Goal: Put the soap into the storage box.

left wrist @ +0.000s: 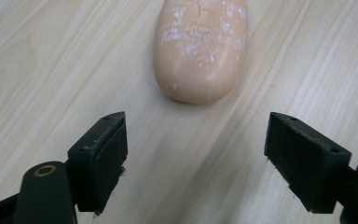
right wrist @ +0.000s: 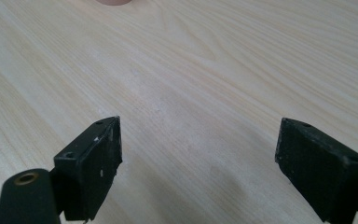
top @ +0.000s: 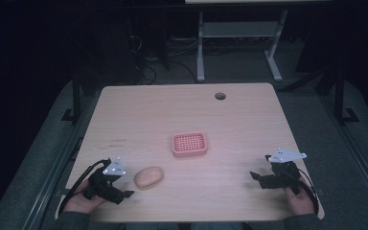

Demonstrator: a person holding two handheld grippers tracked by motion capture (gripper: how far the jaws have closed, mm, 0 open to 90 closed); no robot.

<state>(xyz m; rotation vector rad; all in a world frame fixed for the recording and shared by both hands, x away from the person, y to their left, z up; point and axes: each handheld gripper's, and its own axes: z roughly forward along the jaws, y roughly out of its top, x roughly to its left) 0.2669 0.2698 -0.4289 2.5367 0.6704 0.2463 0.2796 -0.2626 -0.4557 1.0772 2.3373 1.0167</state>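
At the lower left of the high view, the left gripper [top: 124, 193] sits low on the worktop [top: 239, 115], held by a hand [top: 79, 201], and its jaws are wide apart with nothing between them. Just to the right of it lies the soap [top: 149, 177], a smooth peach bar lying flat on the wood. In the left gripper view the soap [left wrist: 199, 49] is at the top middle, a little way ahead of the jaws and not touching them, and it has white scuff marks on top. The bar looks round and slick, so I think it could squirt out or slide away if the jaws squeeze only its tip. If the jaws come in too low, they could bump the wood and push the bar forward instead of catching it. A bit higher and near the middle of the high view sits the pink soap dish [top: 189, 144], apart from the soap. It looks light, so I think a clumsy drop could knock it or leave the bar hanging on its rim. At the lower right of the high view is the right gripper [top: 255, 176], well away from both things. In the right gripper view its jaws are also wide apart over bare wood, so it cannot steady the dish from there.
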